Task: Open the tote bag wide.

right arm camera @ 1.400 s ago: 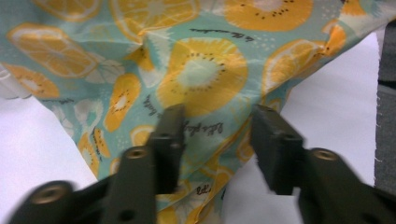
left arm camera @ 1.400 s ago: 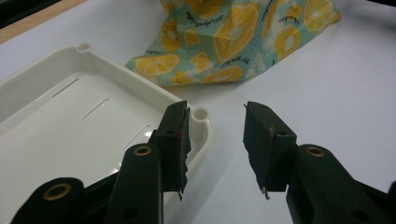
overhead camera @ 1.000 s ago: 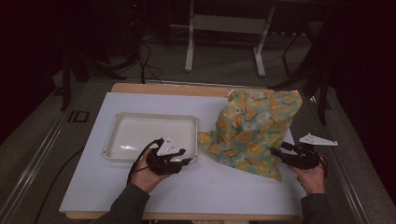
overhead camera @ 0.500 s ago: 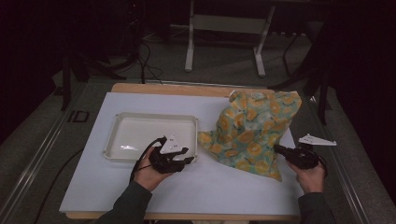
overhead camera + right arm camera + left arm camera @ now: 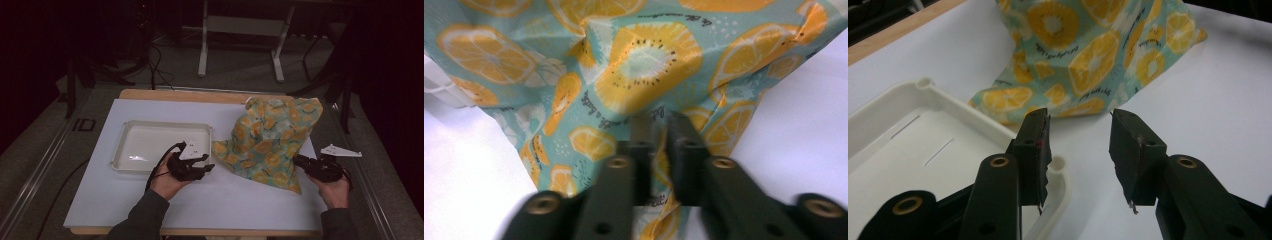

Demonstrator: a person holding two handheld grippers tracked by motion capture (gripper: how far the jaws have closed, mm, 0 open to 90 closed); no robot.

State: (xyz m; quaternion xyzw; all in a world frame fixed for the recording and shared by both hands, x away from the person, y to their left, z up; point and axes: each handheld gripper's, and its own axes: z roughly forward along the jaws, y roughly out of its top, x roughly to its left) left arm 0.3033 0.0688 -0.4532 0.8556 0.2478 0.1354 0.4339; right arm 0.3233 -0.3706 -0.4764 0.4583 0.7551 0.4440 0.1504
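A: The bench [image 5: 125, 200] carries a fruit-print cloth bag [image 5: 270, 142] that stands near its right edge, and a white tray [image 5: 150, 145] left of the middle.

B: And the right gripper [image 5: 659, 145]?

A: Its jaws are narrow and have just been opening; a fold of the bag seems pinched between them, but the picture is blurred.

B: The left gripper [image 5: 1080, 150]?

A: Its jaws are wide with nothing between them, over the tray's near corner.
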